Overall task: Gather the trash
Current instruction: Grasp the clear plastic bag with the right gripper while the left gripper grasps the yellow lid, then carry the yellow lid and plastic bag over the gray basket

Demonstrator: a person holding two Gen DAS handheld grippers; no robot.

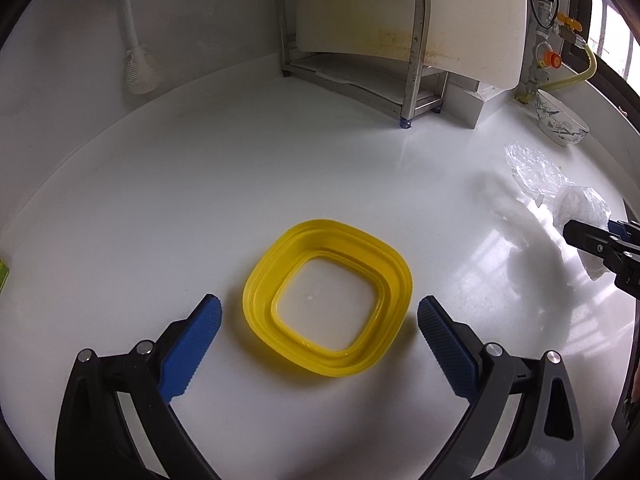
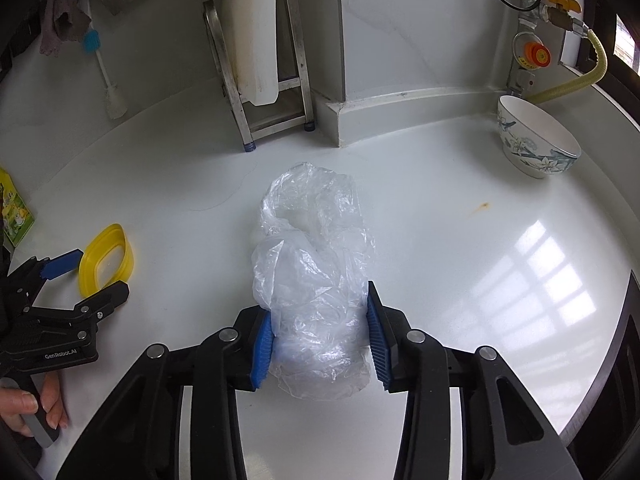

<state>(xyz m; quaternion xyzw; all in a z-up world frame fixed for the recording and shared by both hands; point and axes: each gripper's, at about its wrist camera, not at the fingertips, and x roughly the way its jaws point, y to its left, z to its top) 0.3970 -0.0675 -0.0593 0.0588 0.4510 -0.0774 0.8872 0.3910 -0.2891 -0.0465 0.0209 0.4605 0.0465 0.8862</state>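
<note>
A flowered bowl [image 2: 538, 148] and a metal rack [image 2: 264, 80] stand behind on the white counter [image 2: 440, 220]. The right gripper [image 2: 320, 340] pinches the crumpled plastic bag [image 2: 316, 280]. The left gripper [image 1: 320, 320] is spread, with the yellow ring [image 1: 328, 304] lying between its fingers, untouched.

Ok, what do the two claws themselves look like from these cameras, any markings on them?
Both are alike. The left claw and the right claw have glossy black linkage arms with round silver pivot pins and ridged blue pads on the fingertips. In the right wrist view, the left claw's black body carries white "GenRobot.AI" lettering above a grey handle. No cables or sleeves are visible.
</note>
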